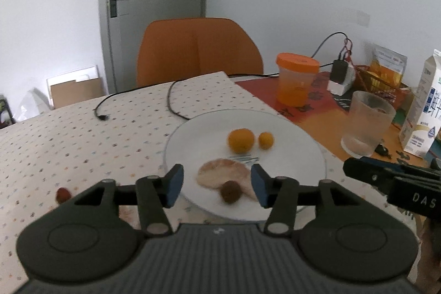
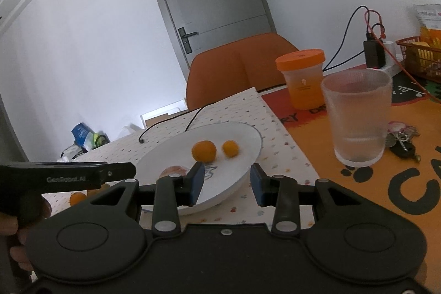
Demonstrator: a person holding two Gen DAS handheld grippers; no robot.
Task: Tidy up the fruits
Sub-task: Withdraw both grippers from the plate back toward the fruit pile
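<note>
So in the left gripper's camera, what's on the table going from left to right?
Small red fruit → black cable end → white plate → orange-lidded cup → frosted glass → milk carton.

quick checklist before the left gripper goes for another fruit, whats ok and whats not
1. Left gripper open and empty: ok.
2. Right gripper open and empty: ok.
3. Free room on white plate: ok.
4. All fruit on plate: not ok, red fruit still lies on the tablecloth.
5. Glass cup clear of the plate: ok.
6. Brown fruit steady on the plate: cannot tell, blurred.
</note>
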